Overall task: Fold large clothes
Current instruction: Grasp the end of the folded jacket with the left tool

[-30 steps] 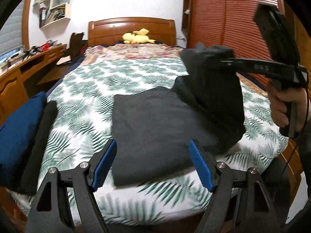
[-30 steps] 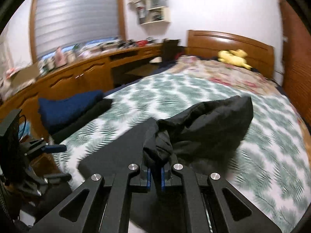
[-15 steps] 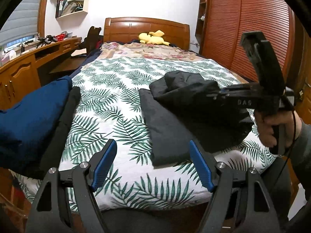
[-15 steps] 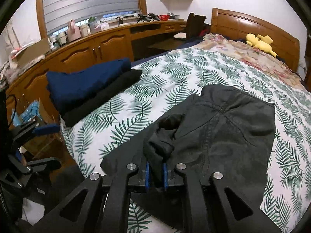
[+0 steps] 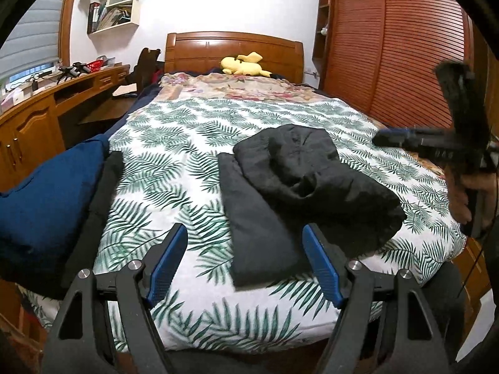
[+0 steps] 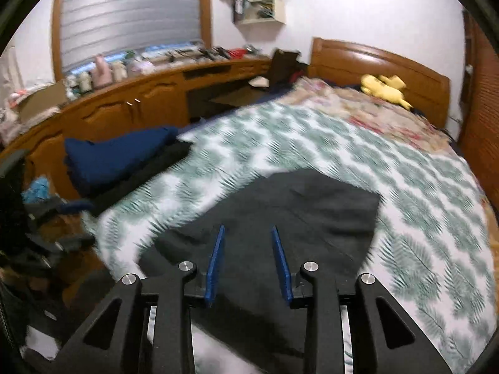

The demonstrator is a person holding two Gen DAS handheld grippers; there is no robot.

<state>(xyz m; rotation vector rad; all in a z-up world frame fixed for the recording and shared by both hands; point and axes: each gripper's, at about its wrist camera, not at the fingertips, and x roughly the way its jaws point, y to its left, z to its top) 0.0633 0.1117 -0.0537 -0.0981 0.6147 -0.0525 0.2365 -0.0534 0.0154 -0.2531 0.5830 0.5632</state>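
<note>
A bed fills most of the room, covered by a white sheet printed with green fern leaves, with a floral blanket laid across the head end. Behind that stands a polished wooden headboard, and a yellow soft toy lies against it. To the right of the bed runs a red-brown slatted wardrobe. Along the other side a long wooden desk with cupboard doors sits under a window with closed blinds, its top crowded with small things too blurred to name. White wall shelves hold books and papers.

The dark garment lies on the near half of the bed, close to the foot edge: a flat folded lower layer with a thicker rumpled part heaped on top of it toward the right. At the left edge of the bed sits a stack of 2 folded pieces, a blue one on a black one.

The left gripper hovers before the foot of the bed, its 2 blue-padded fingers spread wide with nothing between them. The right gripper, held in a hand at the bed's right side, has just been opening its jaws; its fingers stand apart above the garment, and no cloth is caught between them.
</note>
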